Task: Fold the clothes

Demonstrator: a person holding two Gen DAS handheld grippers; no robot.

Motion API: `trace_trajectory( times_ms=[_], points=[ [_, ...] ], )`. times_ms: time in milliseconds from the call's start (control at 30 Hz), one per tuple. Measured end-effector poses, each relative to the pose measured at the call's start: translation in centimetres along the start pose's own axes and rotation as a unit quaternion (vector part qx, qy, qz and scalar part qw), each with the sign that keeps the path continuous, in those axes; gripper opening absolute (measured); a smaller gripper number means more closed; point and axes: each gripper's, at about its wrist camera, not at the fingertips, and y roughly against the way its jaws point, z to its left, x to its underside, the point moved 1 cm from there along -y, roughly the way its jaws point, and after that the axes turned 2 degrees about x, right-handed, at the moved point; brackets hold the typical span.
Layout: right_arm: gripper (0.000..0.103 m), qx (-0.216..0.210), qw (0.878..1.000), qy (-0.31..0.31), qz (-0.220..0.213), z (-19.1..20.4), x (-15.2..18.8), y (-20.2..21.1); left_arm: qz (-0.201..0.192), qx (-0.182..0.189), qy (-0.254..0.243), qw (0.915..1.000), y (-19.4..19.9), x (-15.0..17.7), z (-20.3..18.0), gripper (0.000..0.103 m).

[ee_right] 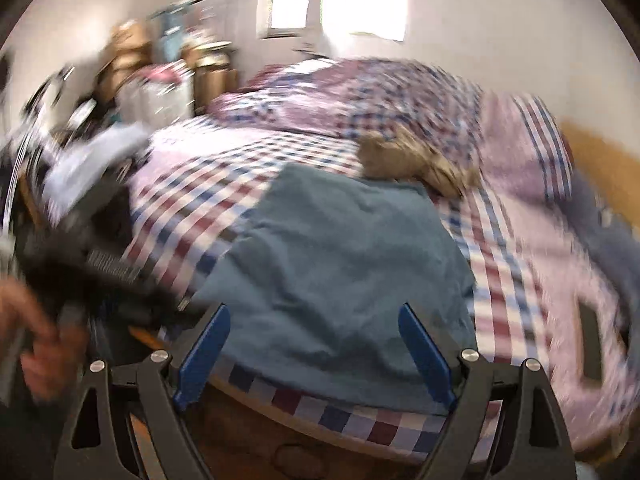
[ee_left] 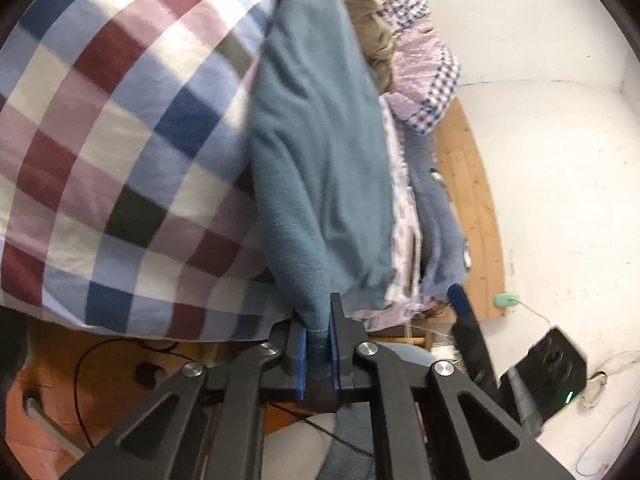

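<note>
Currently lying on the checked bedsheet (ee_right: 304,400) near the bed's front edge: one teal fleece garment (ee_right: 340,264), spreading flat in a rough rectangle, with a crumpled tan garment (ee_right: 416,160) touching its far edge.

Left gripper (ee_left: 319,344): pinching a bunched corner of the teal fleece garment (ee_left: 320,152) between its blue pads, the cloth rising off the sheet toward the jaws.

Right gripper (ee_right: 316,348): standing wide, holding nothing, hovering over the near hem.

Handling, judged: soft, limp and light, with a napped surface that should be giving the pads good friction; it is likely drooping and stretching rather than holding any shape when lifted. A single-corner hold will probably be letting the rest sag, so the matching near corner on the opposite side looks the sensible second hold, taken through the hem where the fabric is doubled.

Elsewhere on the bed: a grey-blue garment (ee_left: 436,216) lying by the wall side.
</note>
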Motion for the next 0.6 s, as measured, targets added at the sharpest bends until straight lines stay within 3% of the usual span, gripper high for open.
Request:
trace_trajectory(
  times_ms=[133, 233, 500, 567, 600],
  points=[
    [0.089, 0.018, 0.993, 0.114, -0.002, 4.3, 0.7, -0.2, -0.005, 0.037, -0.002, 0.9993, 0.7, -0.5, -0.9, 0.006],
    [0.089, 0.055, 0.982, 0.181, 0.009, 6.3, 1.6, -1.9, -0.009, 0.059, -0.010, 0.9982, 1.2, -1.0, -1.6, 0.006],
    [0.087, 0.145, 0.946, 0.289, 0.013, 7.1, 2.9, -7.4, -0.004, 0.095, -0.019, 0.9953, 1.4, -1.5, -2.7, 0.006],
    [0.082, 0.168, 0.938, 0.303, 0.001, 6.9, 2.8, -8.2, -0.005, 0.107, -0.018, 0.9941, 1.6, -1.6, -2.8, 0.006],
    [0.074, 0.174, 0.936, 0.306, -0.004, 6.8, 2.6, -8.5, -0.005, 0.111, -0.017, 0.9936, 1.6, -1.7, -2.9, 0.006]
  ],
)
